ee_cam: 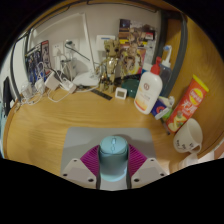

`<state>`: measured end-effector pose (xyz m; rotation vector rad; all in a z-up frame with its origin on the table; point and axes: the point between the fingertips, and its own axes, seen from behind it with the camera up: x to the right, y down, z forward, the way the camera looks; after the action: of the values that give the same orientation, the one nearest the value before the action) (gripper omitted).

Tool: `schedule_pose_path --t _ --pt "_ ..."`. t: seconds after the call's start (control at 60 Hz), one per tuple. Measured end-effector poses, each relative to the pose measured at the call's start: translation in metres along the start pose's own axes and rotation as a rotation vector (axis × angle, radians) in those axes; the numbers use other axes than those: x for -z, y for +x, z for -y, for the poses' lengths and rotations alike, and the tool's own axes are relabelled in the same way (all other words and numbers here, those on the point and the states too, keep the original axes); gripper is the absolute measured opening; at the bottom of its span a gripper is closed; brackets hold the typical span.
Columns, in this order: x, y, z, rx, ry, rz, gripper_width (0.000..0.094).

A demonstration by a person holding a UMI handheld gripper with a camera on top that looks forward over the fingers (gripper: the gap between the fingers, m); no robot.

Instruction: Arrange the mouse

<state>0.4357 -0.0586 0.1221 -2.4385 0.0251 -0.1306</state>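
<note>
Gripping the mouse [113, 152] between both pads of the hand-held gripper [113, 165], carrying it above the wooden surface [70, 125], and risking knocking the white bottle [149, 88] or snack can [190, 103] ahead if swinging wide.

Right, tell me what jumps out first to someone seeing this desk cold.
First, the grey-blue mouse between the gripper fingers, their magenta pads at either side; whether they press on it is unclear. Beyond them lies bare wooden desk, then a white bottle with a red cap and a red and yellow snack packet off to the right. Cables and clutter crowd the far edge.
</note>
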Motion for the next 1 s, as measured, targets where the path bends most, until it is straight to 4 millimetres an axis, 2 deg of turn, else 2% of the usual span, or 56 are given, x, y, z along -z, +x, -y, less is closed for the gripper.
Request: schedule_pose_path --t 0.117,0.183,0.367,0.417,0.433,0.5,0.533,0.617,0.733,0.883,1.0 --pt "-0.01 -0.006 -0.021 -0.026 -0.029 0.032 0.0371" --pt "-0.011 -0.006 -0.022 -0.039 -0.012 0.039 0.0382" --pt "-0.012 -0.003 -0.024 -0.048 -0.02 0.05 0.0529" --pt "-0.012 0.001 -0.025 -0.048 -0.035 0.037 0.0604" --pt "-0.011 0.002 -0.026 -0.047 -0.041 0.032 0.0679" --pt "-0.002 0.008 -0.025 -0.031 -0.059 0.004 0.0791" --pt "0.004 0.01 -0.023 -0.024 -0.063 -0.013 0.0823" --pt "0.024 0.011 -0.014 -0.018 -0.059 -0.03 0.0816" --pt "0.065 0.002 0.008 -0.032 -0.014 -0.021 0.0817" --pt "0.124 -0.019 0.03 -0.066 0.042 -0.025 0.0818" --pt "0.163 -0.044 0.037 -0.062 0.083 -0.023 0.0817"
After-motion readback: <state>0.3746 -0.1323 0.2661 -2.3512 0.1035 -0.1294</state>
